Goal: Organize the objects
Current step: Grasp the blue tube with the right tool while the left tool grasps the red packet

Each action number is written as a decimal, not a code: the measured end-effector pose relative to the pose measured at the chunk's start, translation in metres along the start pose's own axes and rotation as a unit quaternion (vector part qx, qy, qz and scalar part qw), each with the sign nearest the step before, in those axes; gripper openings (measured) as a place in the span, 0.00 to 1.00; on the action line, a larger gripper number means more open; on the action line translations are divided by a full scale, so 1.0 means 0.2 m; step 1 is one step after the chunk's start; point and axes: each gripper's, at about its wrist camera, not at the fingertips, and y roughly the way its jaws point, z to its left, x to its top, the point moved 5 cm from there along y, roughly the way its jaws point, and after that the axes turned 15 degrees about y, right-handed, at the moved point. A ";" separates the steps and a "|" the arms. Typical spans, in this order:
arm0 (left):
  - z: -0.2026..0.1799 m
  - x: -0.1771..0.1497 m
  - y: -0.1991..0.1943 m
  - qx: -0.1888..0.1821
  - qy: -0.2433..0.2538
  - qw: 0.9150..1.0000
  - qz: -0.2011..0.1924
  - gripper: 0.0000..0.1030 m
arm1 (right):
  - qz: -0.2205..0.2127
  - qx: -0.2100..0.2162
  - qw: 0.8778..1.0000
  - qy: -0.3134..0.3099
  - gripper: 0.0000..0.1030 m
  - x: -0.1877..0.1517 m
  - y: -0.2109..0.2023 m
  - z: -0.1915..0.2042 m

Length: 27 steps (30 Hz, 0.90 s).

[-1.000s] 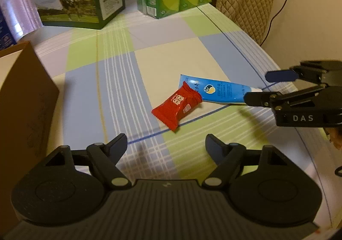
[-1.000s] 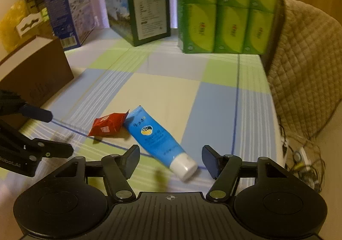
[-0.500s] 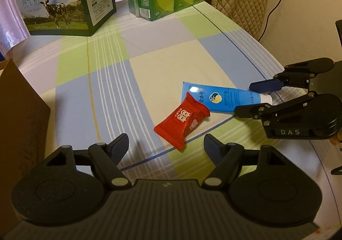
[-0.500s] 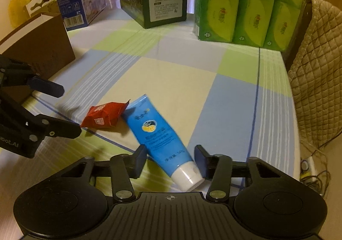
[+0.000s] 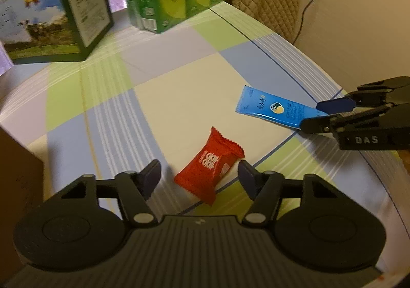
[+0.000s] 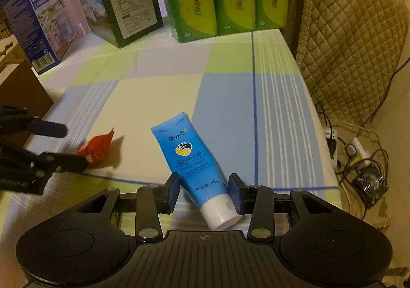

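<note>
Your right gripper (image 6: pixel 203 191), jaws apart, straddles the blue plastic hand-cream tube (image 6: pixel 191 157) lying lengthwise between them; your left gripper (image 5: pixel 200 175), likewise spread, brackets the red foil snack packet (image 5: pixel 210 170).

tube (image 6: pixel 191 159): glossy blue plastic, smooth white cap | wrapper (image 5: pixel 211 168): shiny red foil-like film | surface (image 6: pixel 230 98): matt checked cloth | hand-held gripper (image 6: pixel 203 191): matt black plastic | chair cover (image 6: pixel 351 39): quilted fabric
</note>
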 end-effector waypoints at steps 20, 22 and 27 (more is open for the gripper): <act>-0.02 -0.05 0.04 -0.024 -0.054 0.998 0.012 0.27 | 0.012 0.001 0.999 -0.041 0.41 -0.05 0.05 0.02; -0.02 -0.08 0.02 -0.019 -0.067 0.997 0.019 0.26 | 0.013 -0.008 0.999 -0.046 0.35 -0.06 0.04 0.03; -0.01 -0.18 -0.04 -0.006 -0.097 0.995 0.035 0.24 | 0.028 -0.008 0.998 -0.048 0.30 -0.11 0.02 0.09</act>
